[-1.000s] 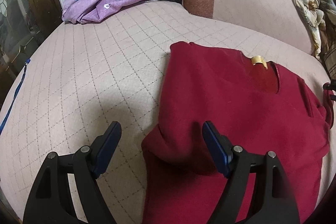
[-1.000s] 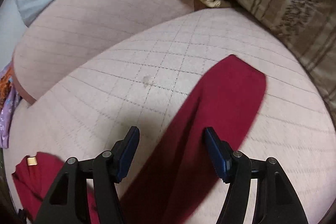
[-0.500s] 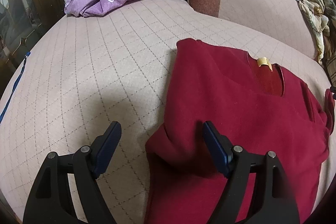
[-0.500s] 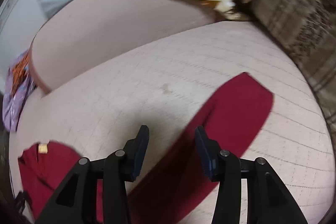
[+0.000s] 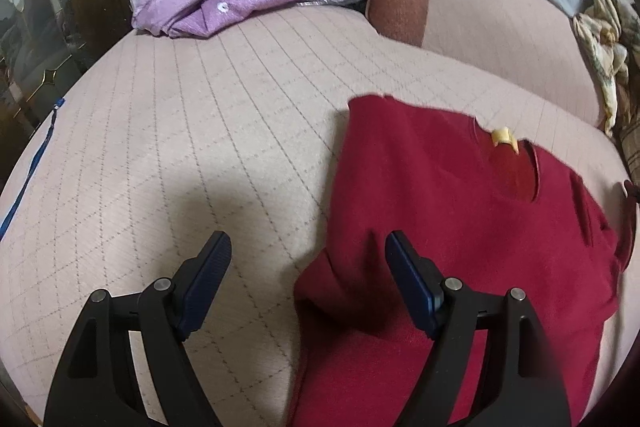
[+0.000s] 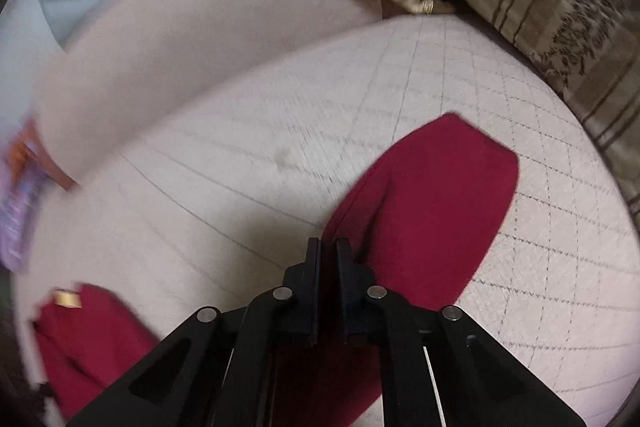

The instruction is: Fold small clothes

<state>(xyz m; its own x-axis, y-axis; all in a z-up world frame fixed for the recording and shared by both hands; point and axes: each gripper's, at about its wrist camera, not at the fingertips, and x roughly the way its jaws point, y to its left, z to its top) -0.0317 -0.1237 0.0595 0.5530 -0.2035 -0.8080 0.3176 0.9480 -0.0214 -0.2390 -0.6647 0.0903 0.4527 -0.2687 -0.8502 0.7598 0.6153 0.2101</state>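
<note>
Sleeve pinched and ready to fold in over the red sweater.

The left gripper (image 5: 308, 267) hangs with its fingers spread wide and nothing between the pads, straddling the rumpled near-left edge of the red sweater (image 5: 460, 227); I would rest it on that edge to anchor the body. The right gripper (image 6: 328, 255) is clenched on the sweater's sleeve (image 6: 432, 195), which lies out across the quilted sofa seat (image 5: 200, 147); best carry it low and straight toward the neckline, laying it flat. The sweater lies spread on the seat, deep red and soft, with a yellow label (image 5: 505, 138) at the neck.
</note>
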